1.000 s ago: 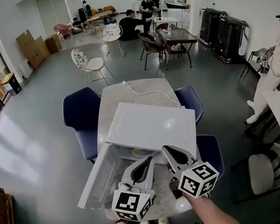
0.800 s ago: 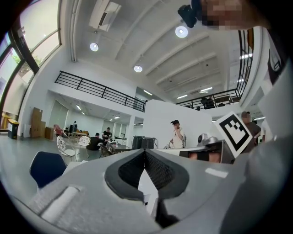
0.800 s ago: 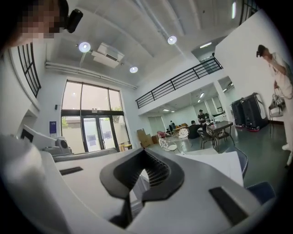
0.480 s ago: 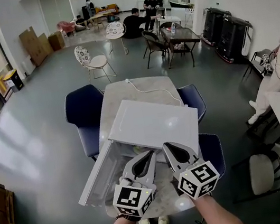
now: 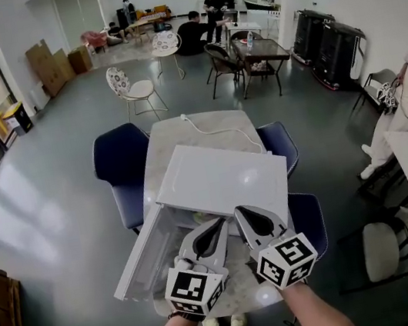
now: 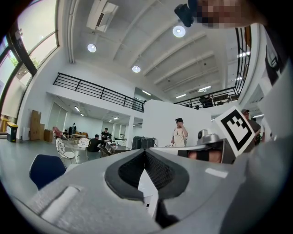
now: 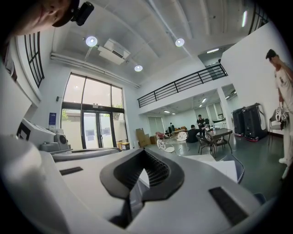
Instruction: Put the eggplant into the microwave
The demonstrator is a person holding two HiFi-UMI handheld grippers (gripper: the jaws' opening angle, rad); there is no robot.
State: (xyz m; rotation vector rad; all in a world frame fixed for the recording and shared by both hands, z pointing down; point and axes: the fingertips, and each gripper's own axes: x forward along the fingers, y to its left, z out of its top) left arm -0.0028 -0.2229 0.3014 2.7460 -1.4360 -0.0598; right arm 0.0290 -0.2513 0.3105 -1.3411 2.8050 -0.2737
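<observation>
White microwave [image 5: 223,182] stood open, both grippers clenched before it

White and boxy, the microwave sat on a pale stone-patterned table [image 5: 206,128], and its door [image 5: 145,261] was swung wide out from the microwave's left side. A white cable [image 5: 218,134] trailed over the tabletop behind the microwave. Dark blue chairs [image 5: 120,164] stood round the table, left and right of the microwave.

Just in front of the microwave's open mouth, the left gripper [image 5: 217,228] and the right gripper [image 5: 240,214] were held side by side, near each other and pointing level toward the cavity. The left gripper's jaws were pressed together along their ribbed pads with nothing between them, only a sliver of the microwave's white wall showing past them. The right gripper's jaws were likewise clamped tight on nothing.

As for the eggplant, no view showed it plainly. A small pale shape [image 5: 203,217] lay inside the microwave's cavity, just beyond the left gripper's tips, but it was too small and too much in shadow to name.

Well behind the microwave, people sat and stood at other tables across the grey floor
</observation>
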